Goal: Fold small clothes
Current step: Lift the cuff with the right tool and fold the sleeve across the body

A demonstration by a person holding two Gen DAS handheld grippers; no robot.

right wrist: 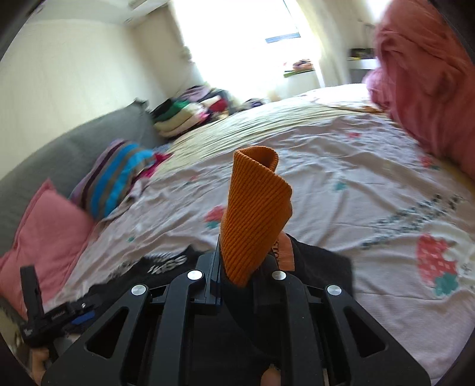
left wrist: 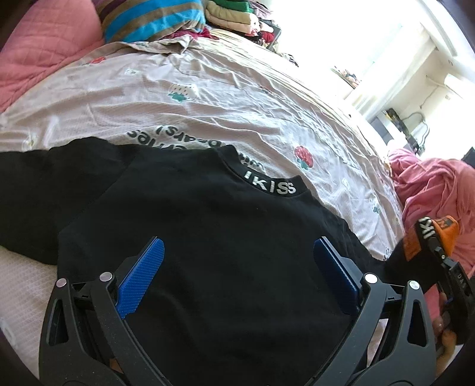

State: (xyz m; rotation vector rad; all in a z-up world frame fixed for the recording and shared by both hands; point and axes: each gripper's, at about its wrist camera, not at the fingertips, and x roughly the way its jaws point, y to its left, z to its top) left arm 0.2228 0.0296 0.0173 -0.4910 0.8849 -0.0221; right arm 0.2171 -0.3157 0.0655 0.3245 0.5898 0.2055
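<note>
A small black shirt (left wrist: 207, 237) with "IKISS" on its collar (left wrist: 270, 185) lies flat on the bed sheet (left wrist: 207, 98). My left gripper (left wrist: 240, 267) hovers over the shirt's body, open, its blue pads (left wrist: 142, 279) wide apart with nothing between them. My right gripper (right wrist: 240, 276) is shut on the orange ribbed cuff (right wrist: 255, 207) of the shirt's sleeve, lifted above the sheet (right wrist: 341, 184); black sleeve cloth (right wrist: 320, 267) hangs under it. In the left wrist view, the right gripper (left wrist: 430, 246) shows at the right edge with the orange cuff (left wrist: 445, 231).
A pink pillow (left wrist: 44, 50) and a striped cushion (left wrist: 154, 20) lie at the head of the bed. Folded clothes (right wrist: 190, 112) are stacked at the far side. A pink blanket heap (left wrist: 436, 190) sits near the right gripper. The sheet beyond the collar is bare.
</note>
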